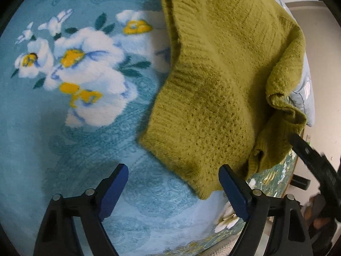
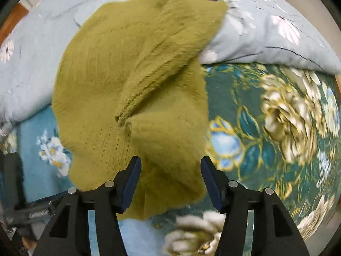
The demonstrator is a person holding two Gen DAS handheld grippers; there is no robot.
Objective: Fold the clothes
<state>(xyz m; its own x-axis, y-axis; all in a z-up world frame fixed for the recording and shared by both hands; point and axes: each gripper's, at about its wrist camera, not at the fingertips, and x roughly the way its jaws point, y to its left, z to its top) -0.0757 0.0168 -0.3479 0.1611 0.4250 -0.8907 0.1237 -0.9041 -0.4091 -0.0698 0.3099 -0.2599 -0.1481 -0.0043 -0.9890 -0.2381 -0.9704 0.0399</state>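
The left gripper hovers wide open and empty over the blue floral blanket, its right pad beside the near corner of the olive-green knit sweater, seemingly poised to pinch it. Further right, the right gripper (also open, gripping nothing) straddles the sweater's bunched edge near the grey quilt, likely for a fold.

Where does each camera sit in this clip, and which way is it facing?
Left wrist: rides the left hand-held gripper, looking down at the light blue floral blanket and the olive-green sweater; both blue fingers show, open and empty.
Right wrist: rides the right hand-held gripper, facing the sweater, grey quilt and dark floral spread; fingers open, straddling the hem.
Shared: the sweater, the blue blanket, and each view glimpses the other gripper.
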